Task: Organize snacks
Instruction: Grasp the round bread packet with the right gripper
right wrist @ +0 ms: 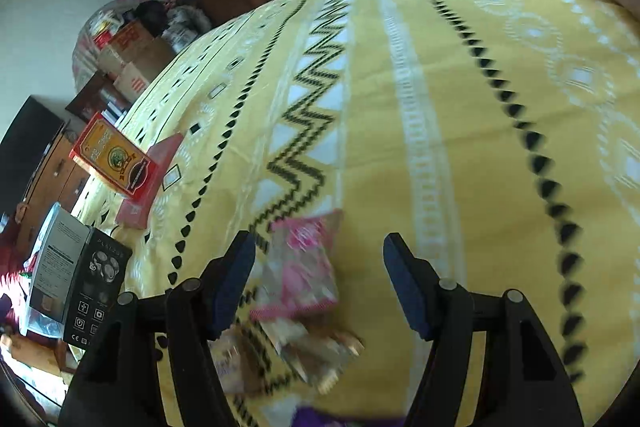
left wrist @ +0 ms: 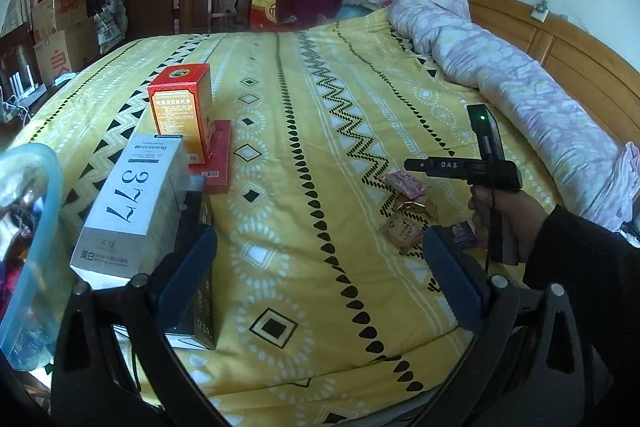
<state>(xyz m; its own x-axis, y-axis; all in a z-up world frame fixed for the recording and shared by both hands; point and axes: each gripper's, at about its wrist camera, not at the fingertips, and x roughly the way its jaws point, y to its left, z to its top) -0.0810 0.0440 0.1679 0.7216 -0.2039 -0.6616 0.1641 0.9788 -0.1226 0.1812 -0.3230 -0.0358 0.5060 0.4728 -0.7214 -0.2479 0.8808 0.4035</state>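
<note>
Snack packets (left wrist: 406,211) clustered on bed (left wrist: 320,131), boxes (left wrist: 180,107) well left, quilt (left wrist: 500,67) behind right.

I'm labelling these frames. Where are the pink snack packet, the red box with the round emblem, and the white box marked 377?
pink snack packet (right wrist: 304,267), right wrist view, wrapper middle
red box (left wrist: 182,107), left wrist view, front face
white box (left wrist: 132,211), left wrist view, numbered face

Glossy snack wrappers (right wrist: 300,267); cloth bedsheet (left wrist: 320,147).
</note>
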